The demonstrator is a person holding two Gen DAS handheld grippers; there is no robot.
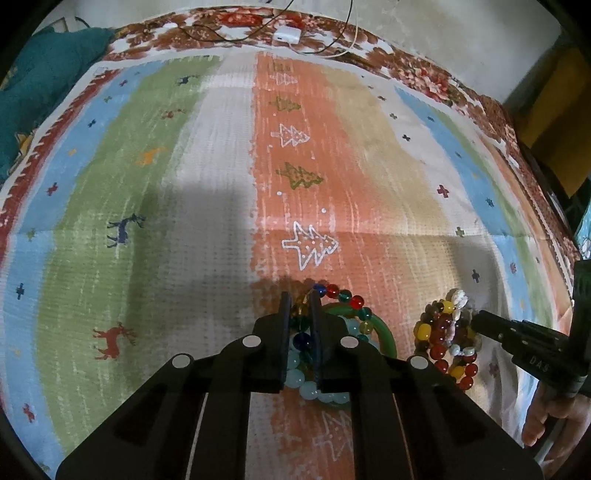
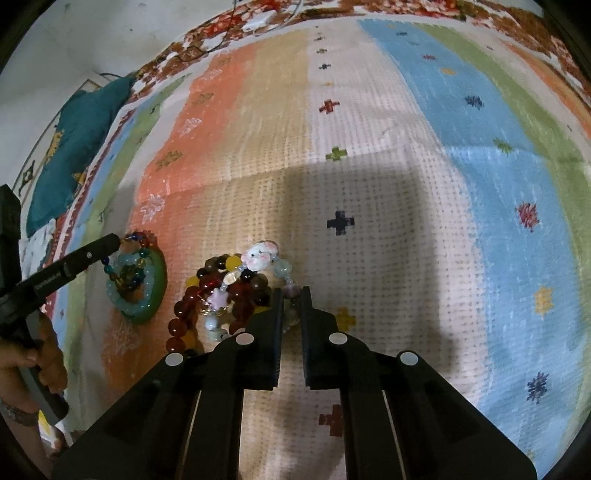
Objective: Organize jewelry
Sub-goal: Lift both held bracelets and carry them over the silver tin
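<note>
At the bottom centre of the left wrist view, the left tongs (image 1: 298,301) were clenched on the multicoloured bead strand (image 1: 341,293) in the heap with the green bangle (image 1: 384,332); lifting could drag tangled neighbours along. Low in the right wrist view, the right tongs (image 2: 291,295) were pinched on the pastel charm bracelet (image 2: 258,258), lying across the amber bead pile (image 2: 207,295). Both heaps lay on the striped blanket (image 2: 369,166), which stretched away to the top.

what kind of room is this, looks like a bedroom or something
Probably a bedroom: the work surface looks like a bed with a striped blanket spread over a floral sheet, a teal pillow at one corner, and a white charger by the wall.
</note>
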